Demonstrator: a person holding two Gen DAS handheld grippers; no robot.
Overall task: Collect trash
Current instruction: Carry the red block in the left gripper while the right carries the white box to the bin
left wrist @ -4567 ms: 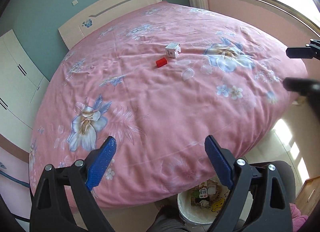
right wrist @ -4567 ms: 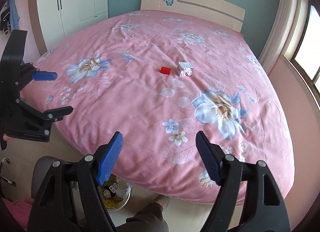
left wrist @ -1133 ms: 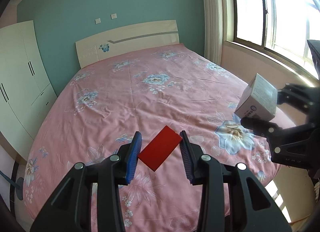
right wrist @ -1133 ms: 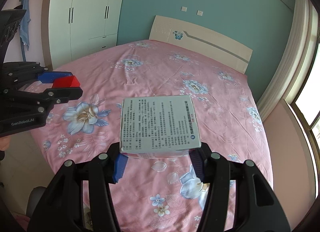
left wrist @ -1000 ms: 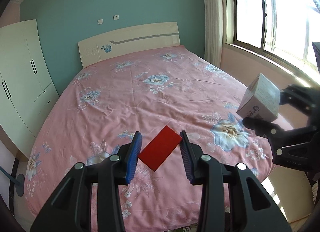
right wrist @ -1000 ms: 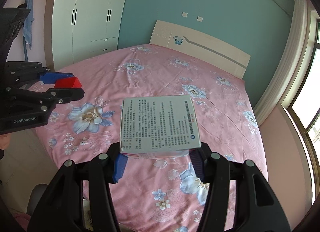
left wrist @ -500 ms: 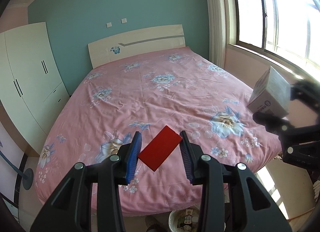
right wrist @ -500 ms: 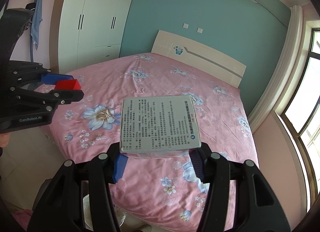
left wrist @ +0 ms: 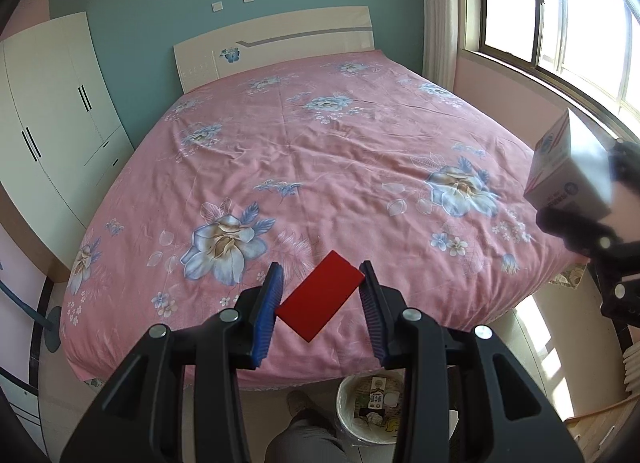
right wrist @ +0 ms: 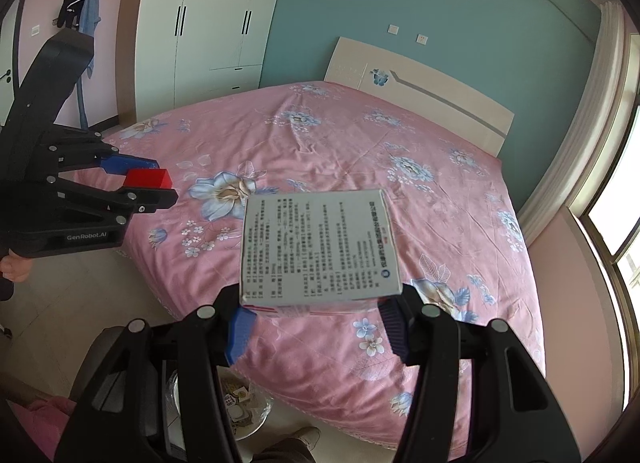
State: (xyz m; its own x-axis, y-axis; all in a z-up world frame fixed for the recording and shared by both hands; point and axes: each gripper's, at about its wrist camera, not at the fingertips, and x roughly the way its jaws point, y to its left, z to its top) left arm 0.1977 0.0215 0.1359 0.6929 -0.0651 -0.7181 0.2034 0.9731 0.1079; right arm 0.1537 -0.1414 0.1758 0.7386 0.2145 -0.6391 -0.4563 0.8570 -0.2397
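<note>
My left gripper [left wrist: 320, 295] is shut on a small flat red box [left wrist: 321, 301], held cornerwise between its blue pads above the foot of the pink bed [left wrist: 320, 167]. My right gripper [right wrist: 316, 321] is shut on a white carton [right wrist: 320, 249] printed with small text. Seen from the right wrist, the left gripper [right wrist: 160, 179] and its red box [right wrist: 147, 178] are at the left. Seen from the left wrist, the white carton [left wrist: 564, 171] is at the far right edge. A white trash bin [left wrist: 374, 407] with wrappers inside stands on the floor below the left gripper.
The trash bin [right wrist: 240, 403] shows again below the right gripper, by the bed's foot. A person's leg and shoe [left wrist: 304, 427] stand beside it. White wardrobes [left wrist: 44, 135] line the left wall; a window [left wrist: 560, 11] is at the right.
Both grippers have drawn back from the bed and tipped downward, each keeping its box. The trash bin and the floor have come into view at the bottom.
</note>
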